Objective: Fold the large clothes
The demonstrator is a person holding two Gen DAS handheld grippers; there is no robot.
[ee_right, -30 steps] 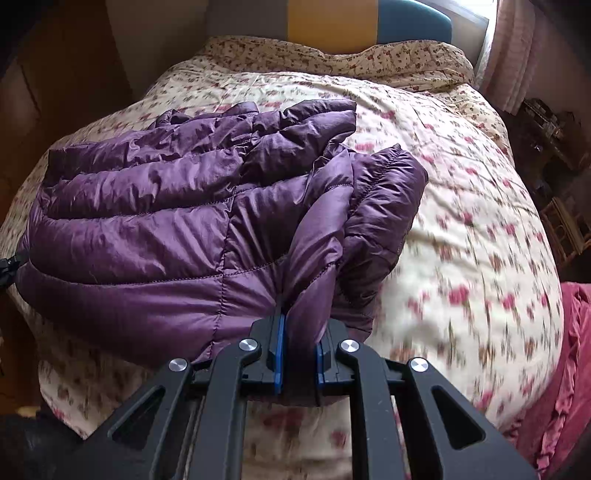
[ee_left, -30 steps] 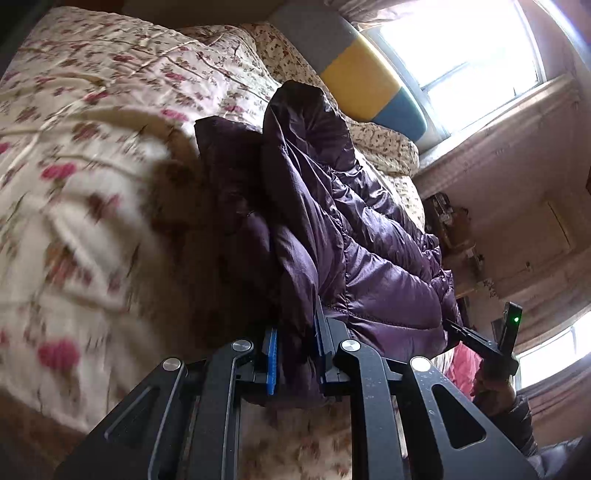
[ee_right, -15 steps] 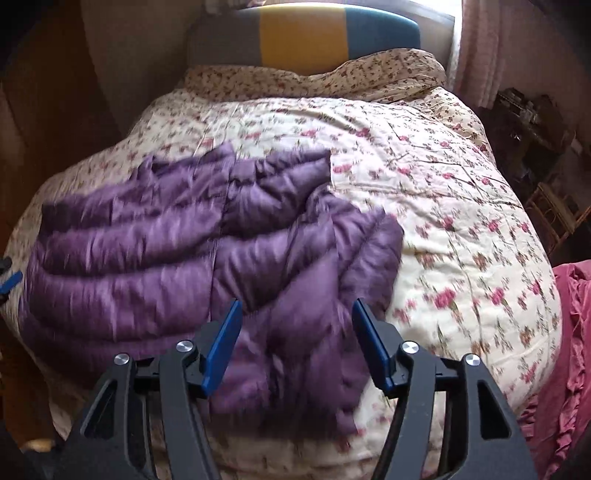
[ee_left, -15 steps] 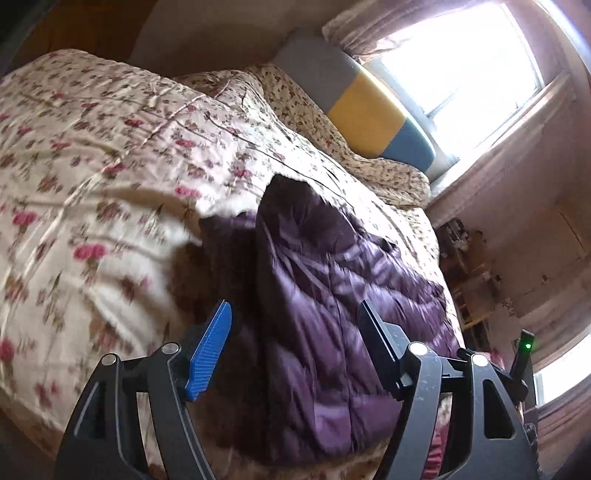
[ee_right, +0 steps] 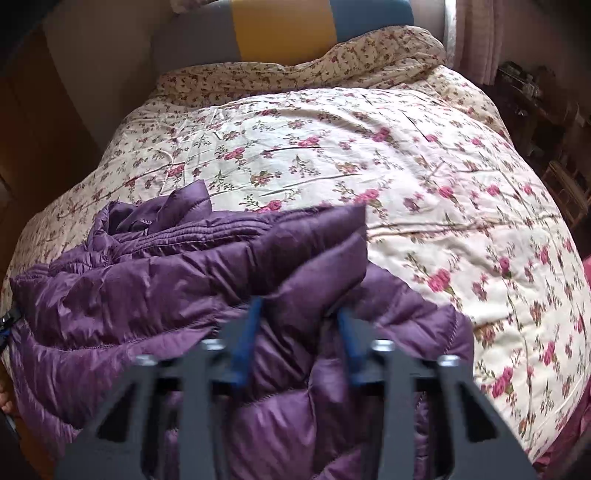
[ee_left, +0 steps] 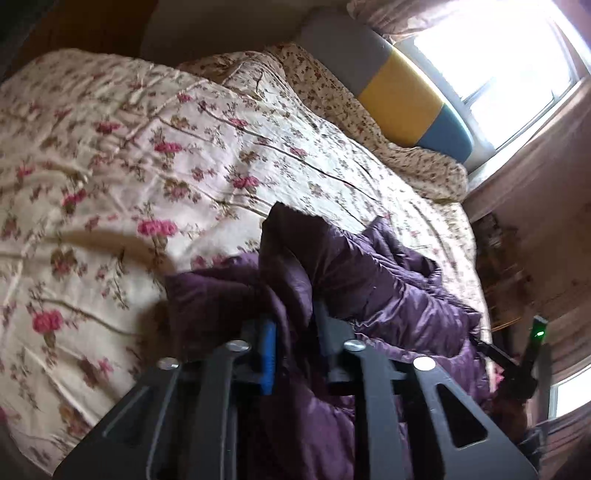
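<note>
A purple quilted puffer jacket lies bunched at the near edge of the bed; it also shows in the left wrist view. My left gripper is shut on a raised fold of the jacket at its left end. My right gripper is closed on a thick fold of the jacket at its right end, with the jaws still somewhat apart around the padding. The right gripper's body with a green light shows at the far right of the left wrist view.
The bed carries a cream floral quilt with a floral pillow and a grey, yellow and blue headboard at the far end. A bright window and cluttered shelves stand to the right. A pink cloth hangs at the bed's right edge.
One second ago both grippers held the jacket, then both opened and let it drop. Now both have closed again on new folds nearer the front edge; the jacket lies more bunched.
</note>
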